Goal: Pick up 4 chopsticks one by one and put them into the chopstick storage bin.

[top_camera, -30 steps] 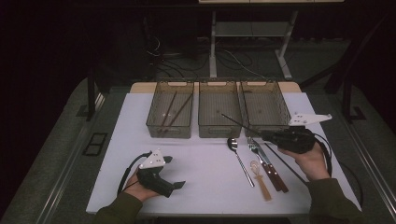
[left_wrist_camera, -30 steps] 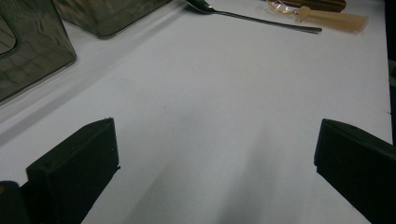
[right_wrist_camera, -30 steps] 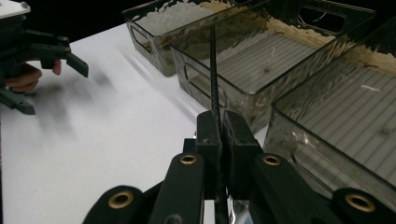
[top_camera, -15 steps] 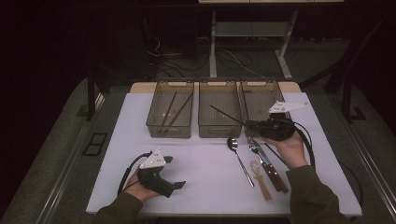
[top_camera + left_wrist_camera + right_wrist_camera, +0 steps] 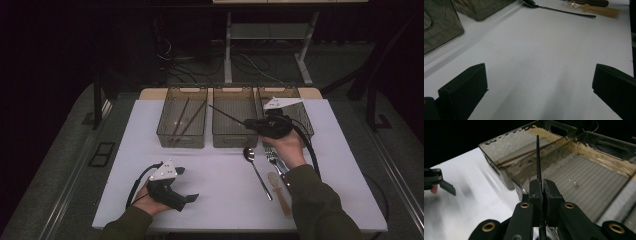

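Since a second ago right gripper (image 5: 248, 123) has carried a black chopstick (image 5: 226, 115) leftward, jaws clamped on it above middle bin (image 5: 235, 139). Left gripper (image 5: 192, 198) rests, jaws wide, empty. Step: sorting; next, lower into left bin (image 5: 181, 140) with its pair.

3 bins (image 5: 234, 125) side by side at table (image 5: 215, 180) rear; spoon (image 5: 256, 170) before middle bin; chopsticks (image 5: 182, 120) in left bin.
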A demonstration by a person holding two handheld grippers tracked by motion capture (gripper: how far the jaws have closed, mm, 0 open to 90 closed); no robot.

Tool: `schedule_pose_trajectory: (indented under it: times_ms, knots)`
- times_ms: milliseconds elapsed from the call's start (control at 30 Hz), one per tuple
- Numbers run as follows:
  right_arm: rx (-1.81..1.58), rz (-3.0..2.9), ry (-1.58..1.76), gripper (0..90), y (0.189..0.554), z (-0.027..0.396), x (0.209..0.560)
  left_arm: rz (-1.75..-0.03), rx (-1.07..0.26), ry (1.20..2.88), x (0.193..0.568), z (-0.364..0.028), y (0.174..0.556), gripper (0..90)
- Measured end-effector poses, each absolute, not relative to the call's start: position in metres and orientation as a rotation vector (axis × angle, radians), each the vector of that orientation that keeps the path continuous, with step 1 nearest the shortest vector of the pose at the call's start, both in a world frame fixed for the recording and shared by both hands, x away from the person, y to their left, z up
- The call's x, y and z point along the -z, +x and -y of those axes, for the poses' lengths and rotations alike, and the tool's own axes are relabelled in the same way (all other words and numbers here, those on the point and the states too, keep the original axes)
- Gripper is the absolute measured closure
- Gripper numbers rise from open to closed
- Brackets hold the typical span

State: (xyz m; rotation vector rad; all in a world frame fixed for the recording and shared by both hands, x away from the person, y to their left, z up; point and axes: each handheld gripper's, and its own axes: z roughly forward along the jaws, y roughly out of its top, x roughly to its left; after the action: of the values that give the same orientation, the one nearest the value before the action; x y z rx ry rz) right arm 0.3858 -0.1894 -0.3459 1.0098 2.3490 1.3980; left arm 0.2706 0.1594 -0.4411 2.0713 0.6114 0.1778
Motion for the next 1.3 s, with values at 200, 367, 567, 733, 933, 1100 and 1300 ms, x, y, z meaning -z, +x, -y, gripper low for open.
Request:
schedule_pose_trajectory:
  times_ms: [200,367,567,733,933,1100,1300]
  knots:
    - [-1.383,-2.347,1.009,85.8,0.399,0.167,0.346,-0.598,-0.173,2.087,0.441,-0.158,0.271,0.0]
    - [-1.372,-2.347,1.033,85.8,0.411,0.152,0.349,-0.596,-0.173,2.081,0.441,-0.158,0.271,0.0]
    - [-1.354,-2.343,1.048,85.8,0.423,0.134,0.348,-0.594,-0.171,2.080,0.441,-0.158,0.271,0.0]
    - [-1.335,-2.343,1.050,85.8,0.435,0.116,0.348,-0.588,-0.179,2.084,0.441,-0.158,0.270,0.0]
    - [-1.311,-2.352,1.082,85.8,0.449,0.094,0.355,-0.585,-0.176,2.082,0.441,-0.158,0.270,0.0]
    - [-1.274,-2.370,1.094,85.8,0.458,0.073,0.362,-0.579,-0.175,2.079,0.441,-0.158,0.270,0.0]
    - [-1.228,-2.390,1.093,85.7,0.469,0.048,0.368,-0.575,-0.175,2.079,0.440,-0.159,0.270,0.0]
